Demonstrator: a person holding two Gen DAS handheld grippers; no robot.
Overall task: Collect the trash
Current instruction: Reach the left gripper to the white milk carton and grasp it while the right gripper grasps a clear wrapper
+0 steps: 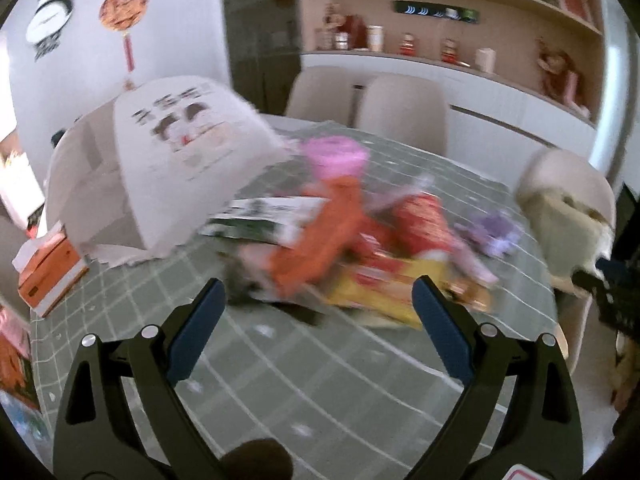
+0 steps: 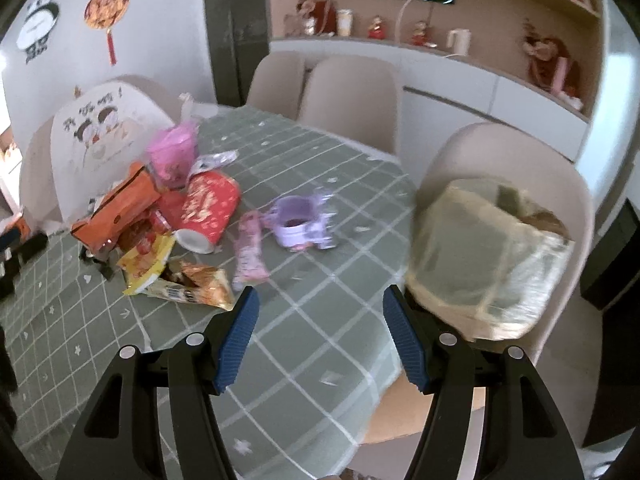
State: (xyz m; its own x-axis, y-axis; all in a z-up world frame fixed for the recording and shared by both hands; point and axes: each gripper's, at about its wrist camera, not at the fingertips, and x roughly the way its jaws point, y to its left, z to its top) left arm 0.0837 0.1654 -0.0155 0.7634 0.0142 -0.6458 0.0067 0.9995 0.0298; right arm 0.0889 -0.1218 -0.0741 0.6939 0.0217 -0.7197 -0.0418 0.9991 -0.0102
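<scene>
A heap of trash lies on the green checked tablecloth (image 2: 312, 320): an orange carton (image 2: 120, 208), a red paper cup (image 2: 208, 208) on its side, a pink cup (image 2: 172, 156), yellow and orange snack wrappers (image 2: 176, 272), a pink wrapper (image 2: 250, 252) and a purple cup (image 2: 296, 224). In the left wrist view the same heap is blurred, with the orange carton (image 1: 320, 236) just beyond my left gripper (image 1: 320, 296), which is open and empty. My right gripper (image 2: 316, 304) is open and empty above the cloth, near the pink wrapper. A brown paper bag (image 2: 488, 256) sits on the chair at the right.
A white paper bag with a cartoon print (image 1: 168, 164) stands at the table's left. An orange and white box (image 1: 48, 268) lies beside it. Beige chairs (image 2: 348, 100) ring the table. Shelves with figurines (image 2: 420, 28) line the far wall.
</scene>
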